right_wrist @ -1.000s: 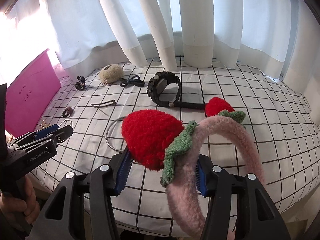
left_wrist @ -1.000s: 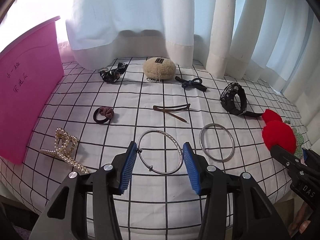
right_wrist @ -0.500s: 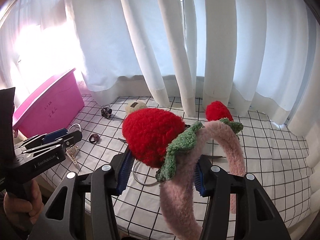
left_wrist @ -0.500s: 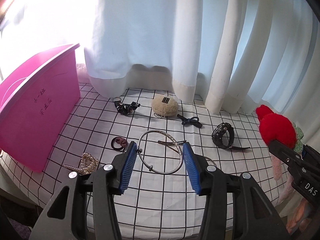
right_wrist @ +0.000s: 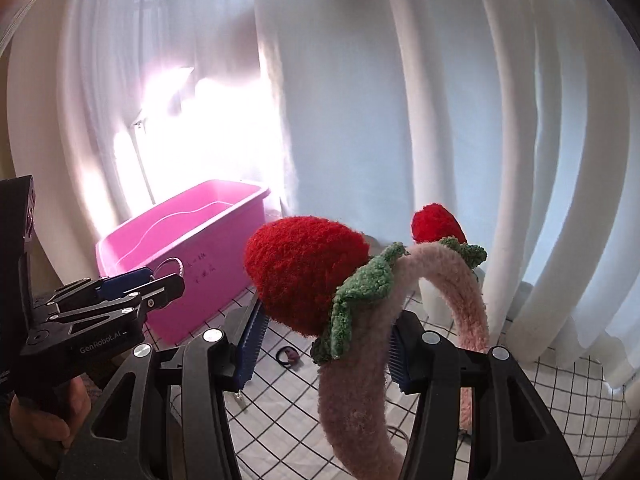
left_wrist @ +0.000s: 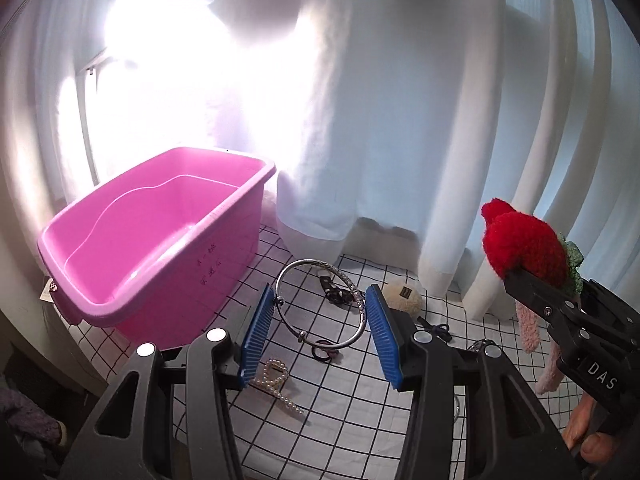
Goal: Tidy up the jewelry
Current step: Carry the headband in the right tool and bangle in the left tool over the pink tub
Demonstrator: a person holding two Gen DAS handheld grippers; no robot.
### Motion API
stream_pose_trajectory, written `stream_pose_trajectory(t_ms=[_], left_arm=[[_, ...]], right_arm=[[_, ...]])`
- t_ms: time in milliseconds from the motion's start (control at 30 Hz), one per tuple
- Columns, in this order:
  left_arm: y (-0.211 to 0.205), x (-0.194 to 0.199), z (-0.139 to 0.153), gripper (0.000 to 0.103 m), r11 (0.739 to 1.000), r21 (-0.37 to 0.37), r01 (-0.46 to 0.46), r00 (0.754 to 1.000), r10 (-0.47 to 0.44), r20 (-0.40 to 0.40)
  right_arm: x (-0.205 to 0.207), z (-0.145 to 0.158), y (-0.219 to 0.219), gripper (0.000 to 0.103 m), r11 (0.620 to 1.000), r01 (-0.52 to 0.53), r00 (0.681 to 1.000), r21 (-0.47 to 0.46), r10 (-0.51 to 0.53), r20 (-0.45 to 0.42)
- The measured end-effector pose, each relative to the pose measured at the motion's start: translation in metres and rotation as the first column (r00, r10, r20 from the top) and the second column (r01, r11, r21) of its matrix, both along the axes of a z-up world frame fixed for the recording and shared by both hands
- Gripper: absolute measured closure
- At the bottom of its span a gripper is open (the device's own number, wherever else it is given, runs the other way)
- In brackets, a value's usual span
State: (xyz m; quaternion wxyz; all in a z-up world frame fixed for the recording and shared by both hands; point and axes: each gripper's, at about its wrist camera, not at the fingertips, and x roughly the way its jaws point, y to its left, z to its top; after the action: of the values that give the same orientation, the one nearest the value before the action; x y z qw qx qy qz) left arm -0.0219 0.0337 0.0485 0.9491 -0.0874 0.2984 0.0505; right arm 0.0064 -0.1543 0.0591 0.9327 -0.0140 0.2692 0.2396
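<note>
White curtains (left_wrist: 380, 120), checked cloth (left_wrist: 340, 400), pink tub (left_wrist: 160, 240), left tongs (left_wrist: 320, 320) clamping bangle (left_wrist: 320, 306), right tongs (right_wrist: 324, 344) seemingly clamping headband (right_wrist: 352, 400)

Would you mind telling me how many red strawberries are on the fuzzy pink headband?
2: a big strawberry between the right gripper's fingers, and a smaller strawberry farther along the headband. None seems hidden.
</note>
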Motion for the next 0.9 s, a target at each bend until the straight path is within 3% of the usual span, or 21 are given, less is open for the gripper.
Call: stream_pose_trajectory(t_ms=[400,600,900], left_arm=[[0.130,0.014,0.049,0.056,0.990,0.032,-0.140,0.987,0.137,0.082],[0.190,0.029,0.041,0.056,0.980,0.015,-0.199,0.979,0.198,0.051],[0.245,0.065,0.003,0.056,0.961,-0.054,-0.271,0.959,0.265,-0.096]], right_arm=[[0.052,0.044,0.148,0.053,0.974,-0.215,0.975,0.067,0.210,0.065],[0.090,0.064,0.223,0.053,0.945,-0.323,0.945,0.057,0.319,0.074],[0.148,0.044,0.320,0.053,0.883,-0.469,0.882,-0.020,0.468,-0.062]])
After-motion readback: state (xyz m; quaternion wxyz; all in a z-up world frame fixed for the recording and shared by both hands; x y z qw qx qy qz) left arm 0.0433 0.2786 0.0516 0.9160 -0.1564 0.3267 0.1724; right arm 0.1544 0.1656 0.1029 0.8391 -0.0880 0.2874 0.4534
